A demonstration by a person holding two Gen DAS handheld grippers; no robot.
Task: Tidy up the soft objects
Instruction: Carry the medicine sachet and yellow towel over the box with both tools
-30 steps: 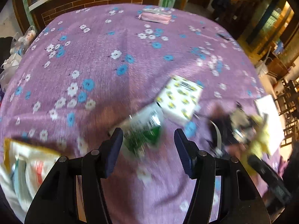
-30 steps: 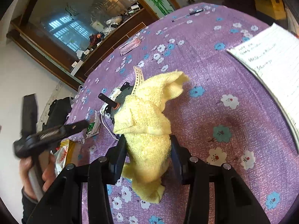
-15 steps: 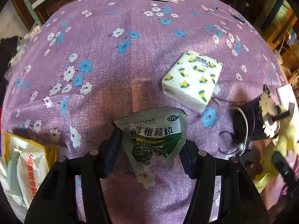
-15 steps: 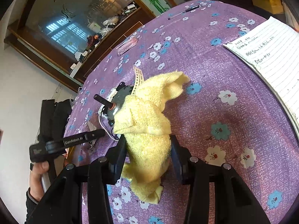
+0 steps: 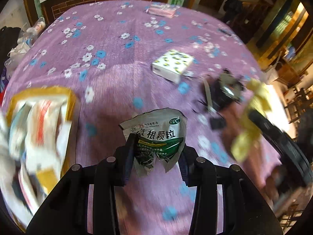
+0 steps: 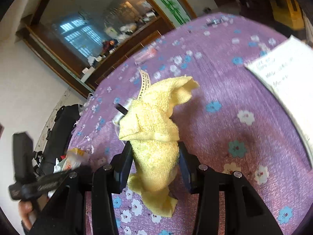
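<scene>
the left gripper (image 5: 156, 157) sits at the bottom centre of the left wrist view, its jaws closing with a silver and green sachet (image 5: 157, 135) between them, above the purple flowered counter (image 5: 109, 45). a white tissue pack (image 5: 172, 65) lies upper right of it. in the right wrist view the right gripper (image 6: 155, 162) clamps a yellow towel (image 6: 154, 129) at lower centre, its folds rising toward mid-frame.

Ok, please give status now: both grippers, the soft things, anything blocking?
Left gripper closing on green medicine sachet, sachet between the jaws. Right gripper shut on yellow towel. Black gadget with cable beside towel; nothing blocking.
</scene>
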